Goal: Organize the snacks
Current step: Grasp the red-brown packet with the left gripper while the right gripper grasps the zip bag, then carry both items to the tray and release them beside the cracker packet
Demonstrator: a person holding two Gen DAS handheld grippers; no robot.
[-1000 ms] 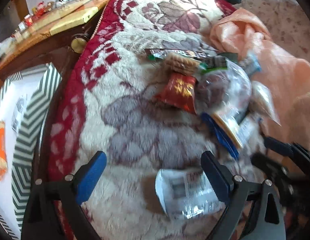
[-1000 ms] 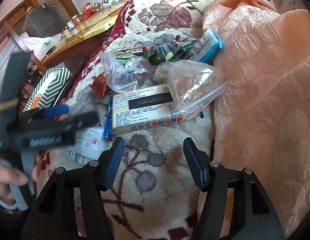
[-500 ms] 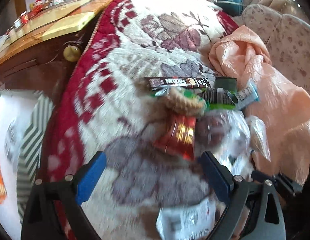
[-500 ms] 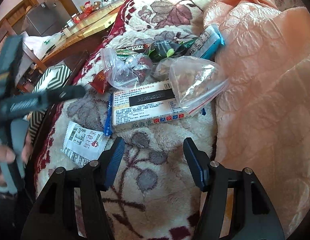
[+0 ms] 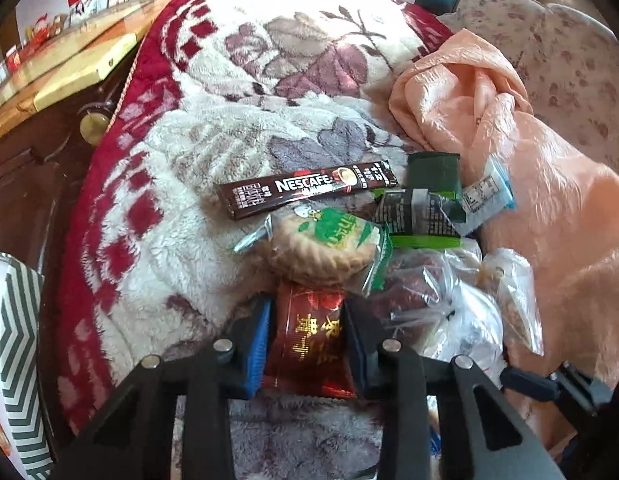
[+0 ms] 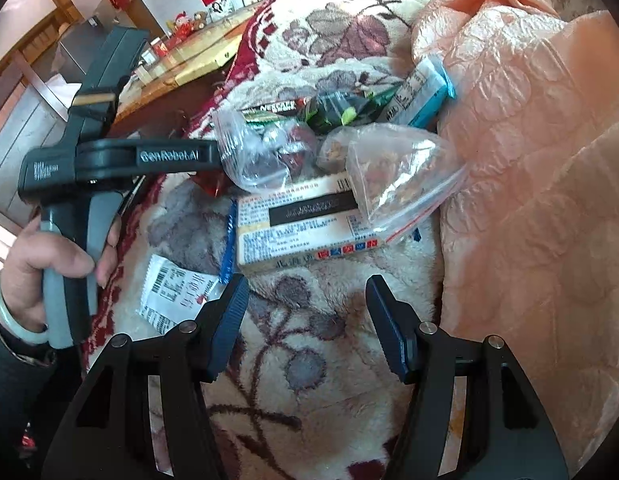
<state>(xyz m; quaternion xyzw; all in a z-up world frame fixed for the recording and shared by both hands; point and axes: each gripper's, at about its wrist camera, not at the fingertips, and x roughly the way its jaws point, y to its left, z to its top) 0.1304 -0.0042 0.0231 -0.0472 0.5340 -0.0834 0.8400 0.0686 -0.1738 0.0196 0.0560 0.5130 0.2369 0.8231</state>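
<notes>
Snacks lie in a heap on a fleecy flowered blanket (image 5: 197, 184). My left gripper (image 5: 307, 338) is shut on a red foil packet (image 5: 309, 344) with gold characters. Just beyond it lie a wrapped round biscuit (image 5: 321, 248), a Nescafé stick (image 5: 309, 192), green packets (image 5: 425, 208) and clear bags (image 5: 449, 312). My right gripper (image 6: 305, 324) is open and empty, just short of a flat yellow box (image 6: 305, 224). A clear zip bag (image 6: 393, 176) lies on the box. A white barcode packet (image 6: 173, 288) lies to the left. The left gripper's body (image 6: 109, 160) shows there.
A peach quilted cover (image 6: 529, 184) is bunched up on the right. A wooden table (image 5: 65, 64) stands beyond the blanket's left edge. A green-and-white striped box (image 5: 17, 360) stands at the lower left. A blue-and-white packet (image 6: 425, 92) lies at the back of the heap.
My left gripper has moved forward over the white packet into the heap and closed on the red foil packet. My right gripper has stayed put and open.
</notes>
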